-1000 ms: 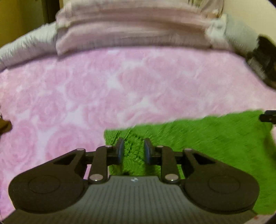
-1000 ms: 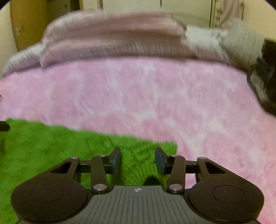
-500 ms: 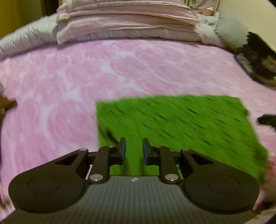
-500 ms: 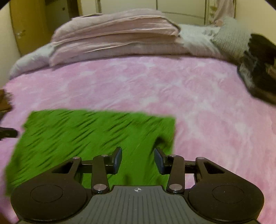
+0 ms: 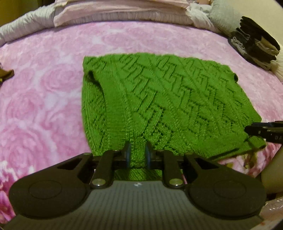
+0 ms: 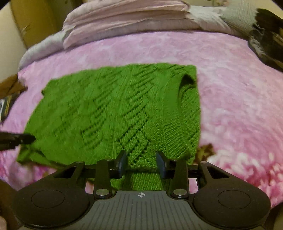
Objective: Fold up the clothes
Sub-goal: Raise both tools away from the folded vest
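A green cable-knit garment [image 5: 159,99] lies spread on the pink rose-patterned blanket [image 5: 44,97], with one folded-in flap at its left side. My left gripper [image 5: 137,154] is shut on the garment's near edge, the knit pinched between the narrow pads. In the right wrist view the same garment [image 6: 109,113] has its flap at the right. My right gripper [image 6: 141,162] holds the near edge too, with a thick bunch of knit filling the wider gap between its pads. Each gripper's tip shows in the other's view: the right gripper [image 5: 265,131] and the left gripper [image 6: 16,139].
Folded pale pink bedding [image 5: 123,10] is stacked along the far side of the bed. A stack of dark folded clothes [image 5: 254,44] sits at the far right. A brown item [image 6: 10,86] lies at the left edge. Pink blanket surrounds the garment.
Both grippers have drawn back toward the near edge of the bed, dragging the green garment with them. Much more of it now lies stretched out flat ahead of the fingers.
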Available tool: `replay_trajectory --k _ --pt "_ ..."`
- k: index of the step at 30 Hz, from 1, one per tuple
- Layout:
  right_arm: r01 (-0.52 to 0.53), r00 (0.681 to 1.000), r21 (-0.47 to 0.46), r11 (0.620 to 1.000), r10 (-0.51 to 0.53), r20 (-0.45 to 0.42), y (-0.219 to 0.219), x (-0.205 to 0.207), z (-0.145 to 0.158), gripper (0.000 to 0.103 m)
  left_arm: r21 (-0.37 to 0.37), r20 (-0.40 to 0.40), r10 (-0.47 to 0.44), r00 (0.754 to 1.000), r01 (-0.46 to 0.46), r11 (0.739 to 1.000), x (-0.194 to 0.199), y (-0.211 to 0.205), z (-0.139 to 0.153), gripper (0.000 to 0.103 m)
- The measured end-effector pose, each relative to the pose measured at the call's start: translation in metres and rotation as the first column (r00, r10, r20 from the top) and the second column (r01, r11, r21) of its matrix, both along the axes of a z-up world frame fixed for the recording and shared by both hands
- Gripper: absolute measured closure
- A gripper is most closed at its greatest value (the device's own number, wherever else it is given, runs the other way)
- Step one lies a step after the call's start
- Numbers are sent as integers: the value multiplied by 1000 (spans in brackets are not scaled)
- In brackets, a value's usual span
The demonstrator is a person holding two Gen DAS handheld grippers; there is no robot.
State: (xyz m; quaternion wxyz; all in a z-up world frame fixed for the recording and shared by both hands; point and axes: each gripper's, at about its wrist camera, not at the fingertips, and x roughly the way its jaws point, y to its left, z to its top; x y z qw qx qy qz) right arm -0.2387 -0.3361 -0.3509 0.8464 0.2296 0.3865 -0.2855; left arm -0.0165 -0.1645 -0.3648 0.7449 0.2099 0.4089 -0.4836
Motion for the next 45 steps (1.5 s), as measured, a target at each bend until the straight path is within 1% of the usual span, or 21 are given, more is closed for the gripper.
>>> replay_trajectory --k 1,3,4,5,6,7,9,10,11,13,15,17,21,24,32,40,45 --pt "29 999 3 1000 -29 44 1 -5 3 62 -13 19 -8 1000 8 1000 -3 0 4 85" --pt "79 988 11 997 -80 130 5 -13 7 33 -43 47 -8 999 10 999 -6 2 8 77" --pt "103 981 13 995 -104 164 9 -16 7 29 -69 48 -8 999 12 998 -7 4 9 73" --pt "118 976 15 993 -119 184 12 -19 8 29 -82 45 -13 999 17 996 -8 5 9 70" --pt "128 971 13 992 -128 201 17 -21 7 29 -89 44 -20 999 24 996 -10 6 8 69" --pt "134 966 4 991 -131 222 25 -24 6 29 -83 51 -24 998 28 996 -12 6 7 69" --pt "153 963 -33 988 -141 231 42 -29 2 29 -62 75 -26 997 31 998 -21 10 7 68" --pt "171 963 -60 983 -154 219 51 -32 1 29 -66 81 -31 996 37 997 -25 15 7 67" --pt "187 964 -79 979 -167 207 61 -35 3 29 -72 84 -37 996 43 997 -29 19 8 64" --pt "226 964 -89 970 -210 162 80 -39 6 29 -31 81 -54 995 56 998 -39 28 13 60" --pt "240 965 -92 966 -228 129 97 -42 13 29 -21 84 -73 994 75 997 -49 42 21 59" --pt "227 969 -113 967 -213 127 114 -46 23 29 -31 105 -89 990 92 995 -57 55 28 52" --pt "244 965 -158 957 -224 133 142 -57 40 29 -63 138 -67 988 77 995 -69 84 42 51" --pt "227 969 -185 956 -202 144 162 -65 52 29 -91 151 -62 987 76 993 -77 103 54 50" --pt "209 970 -221 953 -173 171 194 -80 67 29 -139 194 -63 979 91 986 -97 135 79 46" --pt "205 968 -241 949 -161 191 204 -86 75 29 -166 216 -60 974 98 981 -104 145 92 45" --pt "210 966 -243 947 -164 198 203 -87 77 29 -168 216 -58 975 96 981 -104 146 92 45"
